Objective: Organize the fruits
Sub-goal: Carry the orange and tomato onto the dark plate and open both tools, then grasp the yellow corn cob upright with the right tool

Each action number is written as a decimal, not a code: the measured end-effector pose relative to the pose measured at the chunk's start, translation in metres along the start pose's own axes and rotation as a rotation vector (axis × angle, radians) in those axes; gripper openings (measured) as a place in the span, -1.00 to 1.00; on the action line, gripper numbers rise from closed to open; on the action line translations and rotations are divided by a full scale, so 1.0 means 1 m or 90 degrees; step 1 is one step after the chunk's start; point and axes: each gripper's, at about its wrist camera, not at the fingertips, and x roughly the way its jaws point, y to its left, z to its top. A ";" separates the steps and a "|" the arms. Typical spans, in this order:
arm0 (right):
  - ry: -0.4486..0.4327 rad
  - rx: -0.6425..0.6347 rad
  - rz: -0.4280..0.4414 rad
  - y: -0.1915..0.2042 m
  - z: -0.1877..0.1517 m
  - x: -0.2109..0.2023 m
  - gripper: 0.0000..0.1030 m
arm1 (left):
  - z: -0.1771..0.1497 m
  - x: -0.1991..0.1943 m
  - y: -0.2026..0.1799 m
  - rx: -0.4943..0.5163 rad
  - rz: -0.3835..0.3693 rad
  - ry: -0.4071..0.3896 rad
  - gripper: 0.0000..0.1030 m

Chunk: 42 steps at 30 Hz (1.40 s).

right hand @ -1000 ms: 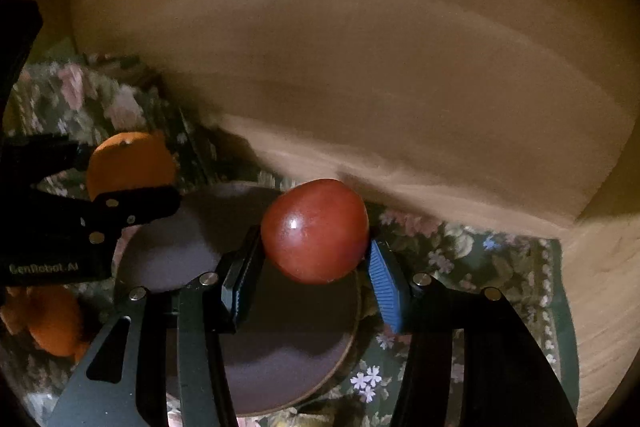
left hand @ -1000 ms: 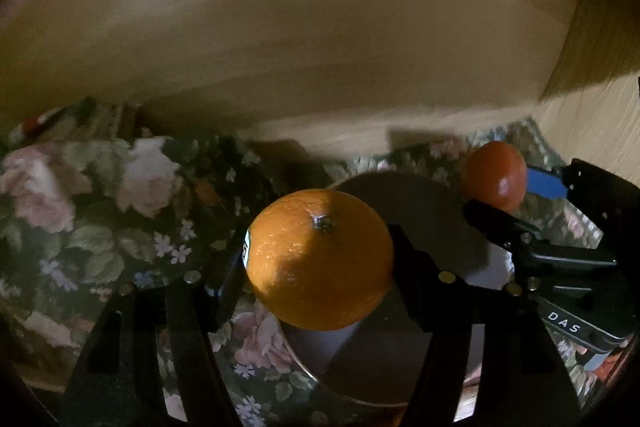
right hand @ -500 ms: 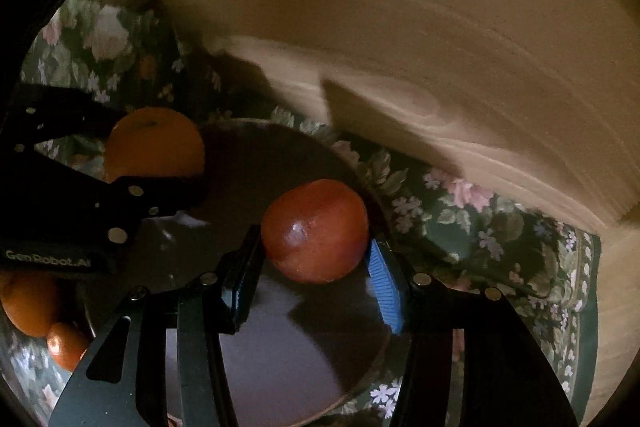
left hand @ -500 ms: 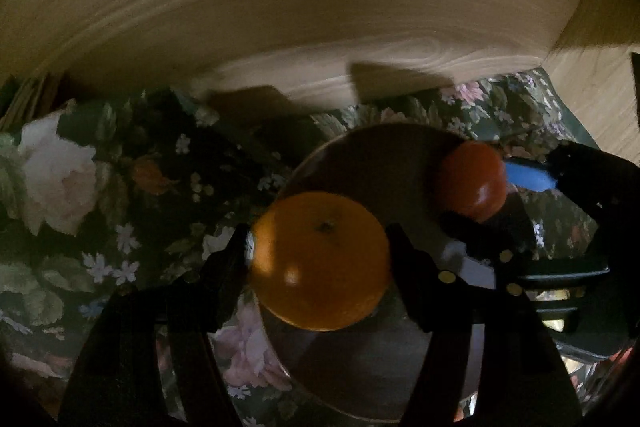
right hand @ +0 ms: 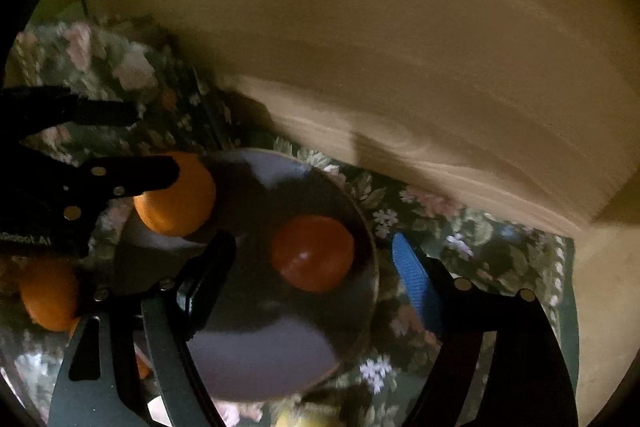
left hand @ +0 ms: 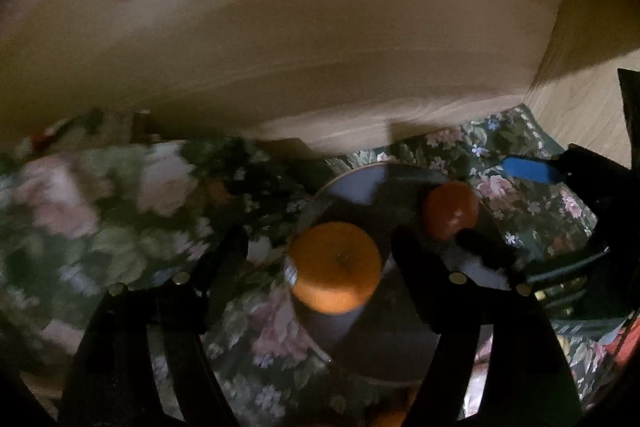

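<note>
An orange (left hand: 334,267) with a small sticker lies on the left part of a round plate (left hand: 360,187). It sits between the fingers of my left gripper (left hand: 318,239), whose jaws are opening and no longer touch it. A red round fruit (right hand: 312,253) rests on the right part of the plate (right hand: 260,347). My right gripper (right hand: 312,245) with its blue pad (right hand: 416,283) stands around it, jaws opening with gaps on both sides. The right wrist view also shows the orange (right hand: 176,195) under the left gripper (right hand: 152,143). In the left wrist view the red fruit (left hand: 450,211) lies beside the right gripper (left hand: 483,201).
The plate sits on a dark floral cloth (left hand: 120,227) that ends at a wooden wall (left hand: 320,67) behind. Another orange (right hand: 48,295) lies on the cloth left of the plate. Something yellow (right hand: 304,419) shows at the bottom edge.
Both grippers have let go: the orange and the red fruit, held a moment ago, now lie on the plate. Both pairs of fingers stand wider and have drawn back a little.
</note>
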 end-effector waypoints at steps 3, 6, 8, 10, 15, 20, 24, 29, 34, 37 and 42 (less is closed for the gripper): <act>-0.030 0.015 -0.008 0.002 -0.002 -0.030 0.52 | -0.014 -0.026 -0.002 0.005 0.014 -0.040 0.57; -0.056 0.031 -0.016 0.005 -0.008 -0.049 0.52 | -0.028 -0.053 0.002 0.005 0.019 -0.076 0.70; -0.063 0.041 -0.025 0.006 -0.015 -0.063 0.52 | -0.039 -0.066 0.003 0.004 0.017 -0.091 0.75; -0.070 0.046 -0.035 0.010 -0.024 -0.070 0.52 | -0.050 -0.077 0.004 -0.001 0.013 -0.099 0.75; -0.069 0.062 -0.052 0.015 -0.049 -0.072 0.52 | -0.079 -0.092 0.005 -0.017 0.013 -0.111 0.82; -0.047 0.089 -0.053 0.016 -0.074 -0.069 0.52 | -0.107 -0.093 0.008 -0.035 0.014 -0.099 0.82; -0.012 0.115 -0.049 0.012 -0.089 -0.055 0.51 | -0.126 -0.085 0.007 -0.038 0.012 -0.082 0.82; 0.038 0.137 -0.028 0.004 -0.096 -0.034 0.19 | -0.141 -0.070 0.003 -0.043 0.002 -0.060 0.82; 0.073 0.138 -0.014 0.003 -0.097 -0.017 0.04 | -0.146 -0.059 0.001 -0.045 -0.001 -0.051 0.82; 0.098 0.141 0.004 0.004 -0.100 -0.005 -0.07 | -0.147 -0.053 0.002 -0.051 -0.014 -0.044 0.74; 0.097 0.162 0.027 0.000 -0.101 -0.001 -0.13 | -0.148 -0.042 0.004 -0.058 -0.029 -0.024 0.46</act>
